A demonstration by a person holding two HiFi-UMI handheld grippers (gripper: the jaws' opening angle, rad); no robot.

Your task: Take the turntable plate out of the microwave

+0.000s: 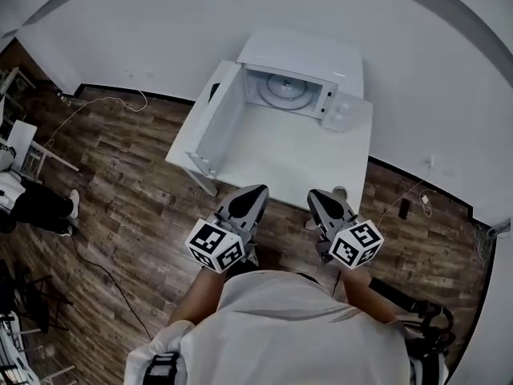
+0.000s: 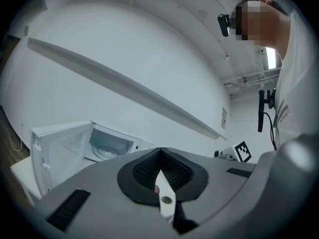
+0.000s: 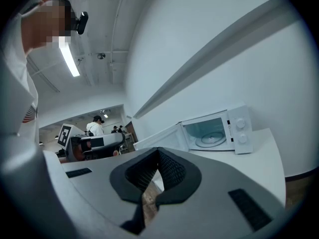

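Head view: left gripper at 7 o'clock, jaws closed on nothing; turntable plate at 12 o'clock, lying inside the microwave, its door swung open, on the white table; right gripper at 5 o'clock, jaws closed, empty.

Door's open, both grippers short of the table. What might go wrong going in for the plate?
1. The left gripper and right gripper are both shut; unless opened, they would only push the round glass turntable plate inside the white microwave.
2. The open white door juts out on the left, so the left gripper may knock it.
3. The microwave looks tight for two grippers; the plate may slip.
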